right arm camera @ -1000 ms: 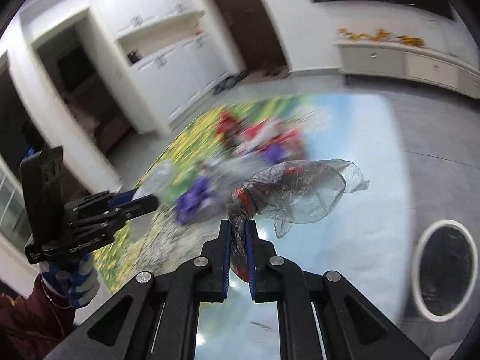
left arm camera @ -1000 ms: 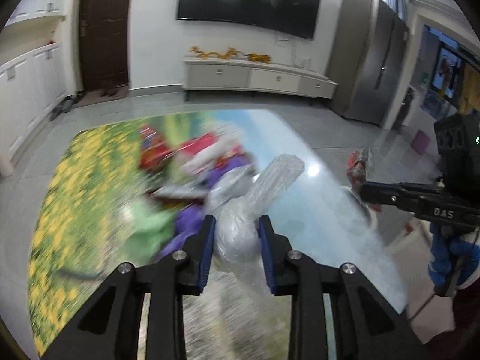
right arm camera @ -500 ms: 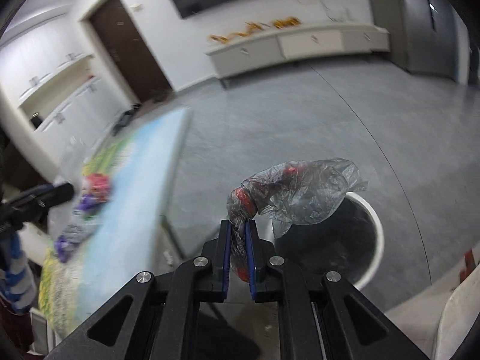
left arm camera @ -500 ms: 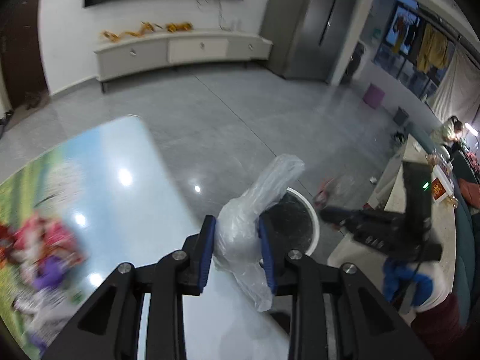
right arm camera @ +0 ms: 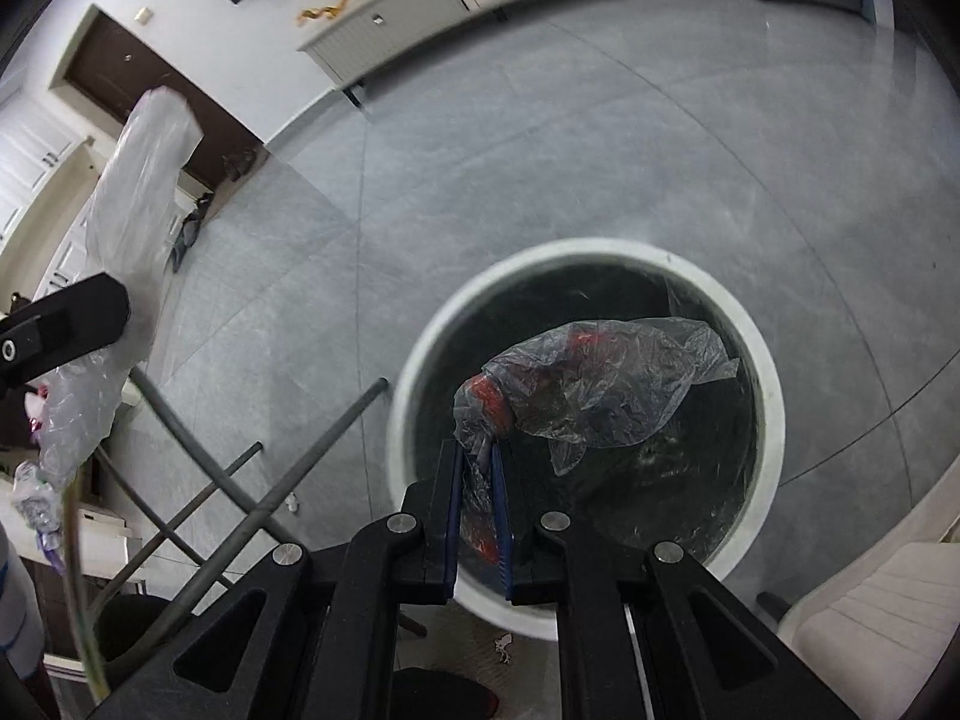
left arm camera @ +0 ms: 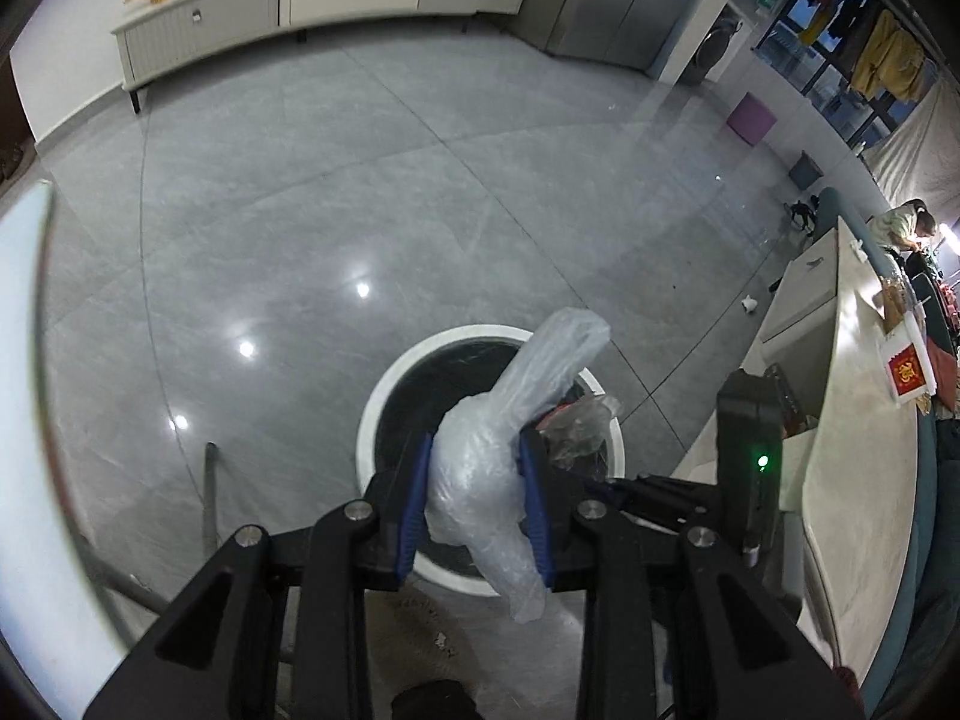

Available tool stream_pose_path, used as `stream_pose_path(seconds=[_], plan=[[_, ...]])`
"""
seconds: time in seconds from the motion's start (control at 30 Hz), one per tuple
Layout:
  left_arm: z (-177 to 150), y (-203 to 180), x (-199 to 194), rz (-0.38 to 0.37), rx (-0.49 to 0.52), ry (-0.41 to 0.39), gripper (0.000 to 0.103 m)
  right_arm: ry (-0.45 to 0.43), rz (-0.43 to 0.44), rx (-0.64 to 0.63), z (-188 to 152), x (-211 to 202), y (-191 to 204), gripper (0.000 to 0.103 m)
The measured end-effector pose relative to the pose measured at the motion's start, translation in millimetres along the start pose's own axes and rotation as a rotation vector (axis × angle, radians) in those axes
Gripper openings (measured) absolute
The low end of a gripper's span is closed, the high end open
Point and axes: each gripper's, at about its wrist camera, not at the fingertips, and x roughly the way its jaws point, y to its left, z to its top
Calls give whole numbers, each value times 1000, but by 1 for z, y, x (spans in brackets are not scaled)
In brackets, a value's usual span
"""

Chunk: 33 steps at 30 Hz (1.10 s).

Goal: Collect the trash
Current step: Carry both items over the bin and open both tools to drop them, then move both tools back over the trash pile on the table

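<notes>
From my left wrist: my left gripper (left arm camera: 474,504) is clamped on a crumpled clear plastic bag (left arm camera: 501,450), its blue pads pressing both sides. The bag hangs right above the white-rimmed trash bin (left arm camera: 384,396) on the grey floor, its tail drooping toward the bin's near rim. Just past it, over the bin's far side, I spot my other load, reddish under film.

From my right wrist: my right gripper (right arm camera: 477,498) is pinched nearly closed on the neck of a clear bag with red scraps inside (right arm camera: 606,384), dangling squarely over the bin's dark mouth (right arm camera: 771,396). My left gripper shows off to the bin's left.

So I judge both pickups done and both carries finished; neither piece is released yet. Dropping them is what's left.
</notes>
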Motion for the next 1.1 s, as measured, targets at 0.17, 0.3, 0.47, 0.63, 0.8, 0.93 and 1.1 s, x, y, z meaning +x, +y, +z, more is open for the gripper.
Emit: stream_pose_path(seconds=[0.17,0.3,0.47,0.63,0.8,0.93,1.1], plan=[[6,-2,32,-51,-50,58,36,20,-19,43,3,15,-14,13],[8,-3,40,-74,-82,59,55,20,-50,70,2,20,-25,42],[7,-9,35,-70,-72,40,55,7,-77,74,-6,14,-24,43],[2,-15,0,-38,-44,-43,55,-30,-100,64,-10,-5,-15,43],[-7,-20,-51,-16,-25,-166,55,-100,-99,36,-18,-41,9,43],[-18,-25,-97,9,22,-222,55,-178,-82,-13,-21,-83,42,43],[-41,-21,-160,41,58,-331,55,-292,-53,-102,-24,-139,94,43]])
